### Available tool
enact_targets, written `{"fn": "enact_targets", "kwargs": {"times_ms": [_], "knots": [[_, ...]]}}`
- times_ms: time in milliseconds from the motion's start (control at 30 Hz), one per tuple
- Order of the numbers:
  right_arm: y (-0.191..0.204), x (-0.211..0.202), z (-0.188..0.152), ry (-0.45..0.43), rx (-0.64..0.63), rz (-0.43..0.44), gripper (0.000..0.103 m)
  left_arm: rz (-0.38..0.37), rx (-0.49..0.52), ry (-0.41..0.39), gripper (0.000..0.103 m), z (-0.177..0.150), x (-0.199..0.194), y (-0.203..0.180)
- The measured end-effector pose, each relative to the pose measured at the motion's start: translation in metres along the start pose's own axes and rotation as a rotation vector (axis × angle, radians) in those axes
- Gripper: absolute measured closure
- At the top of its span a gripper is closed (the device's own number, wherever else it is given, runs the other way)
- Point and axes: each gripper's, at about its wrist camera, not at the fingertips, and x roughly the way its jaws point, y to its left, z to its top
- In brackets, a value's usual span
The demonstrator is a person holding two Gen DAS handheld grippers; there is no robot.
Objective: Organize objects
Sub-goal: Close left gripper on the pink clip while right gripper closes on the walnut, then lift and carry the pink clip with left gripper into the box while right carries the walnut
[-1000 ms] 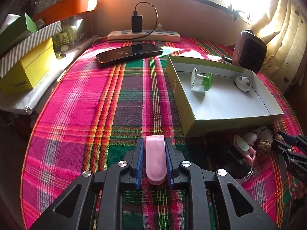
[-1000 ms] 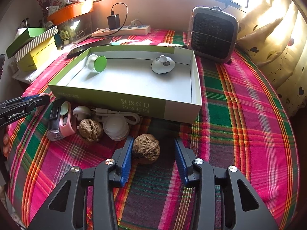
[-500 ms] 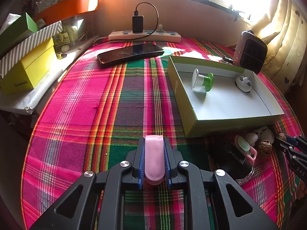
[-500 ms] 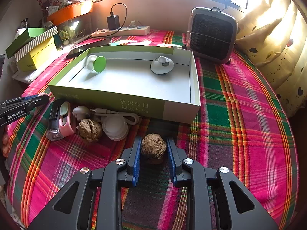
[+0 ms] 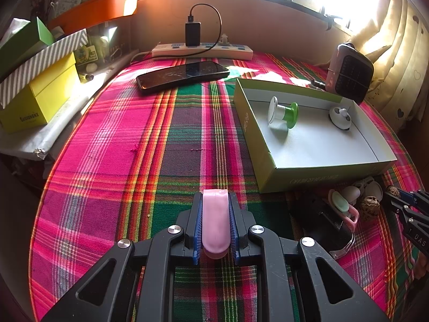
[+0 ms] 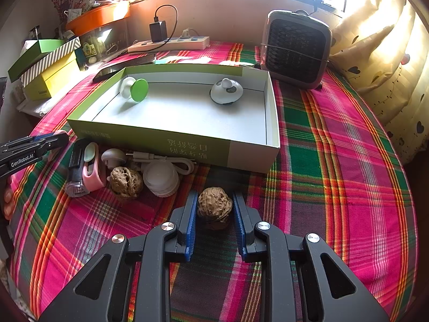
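My left gripper is shut on a flat pink piece, low over the plaid cloth, left of the green box. My right gripper is shut on a walnut just in front of the box. In the box lie a green-and-white spool and a white round gadget. Before the box's front wall lie a second walnut, a white round lid, a white cable, a white knob and a pink clip on a black device.
A phone and a power strip with charger lie at the back. A small heater stands behind the box's right corner. Stacked yellow and green boxes and an orange tray are at the left. Curtain at the right.
Both grippers closed: the left onto the pink piece, the right onto the walnut. The right gripper has moved slightly forward toward the box.
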Motion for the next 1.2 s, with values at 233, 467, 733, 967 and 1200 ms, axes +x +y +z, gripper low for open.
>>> {"fn": "enact_targets", "kwargs": {"times_ms": [233,467,733,967,1200], "knots": [[-0.001,-0.003,0.001,-0.015,0.008,0.006,0.077,-0.005,-0.001,0.008,0.087,0.001,0.000,0.000],[-0.004,-0.012,0.009,-0.048,0.006,0.007,0.077,-0.021,0.005,-0.015,0.087,0.005,-0.008,-0.001],[-0.004,-0.021,0.023,-0.084,-0.008,0.017,0.077,-0.063,0.022,-0.068,0.087,0.021,-0.029,-0.010],[0.000,-0.024,0.045,-0.109,-0.024,0.038,0.077,-0.086,0.052,-0.096,0.087,0.037,-0.034,-0.024],[0.002,-0.017,0.067,-0.117,-0.040,0.066,0.077,-0.114,0.075,-0.082,0.087,0.048,-0.025,-0.037]]}}
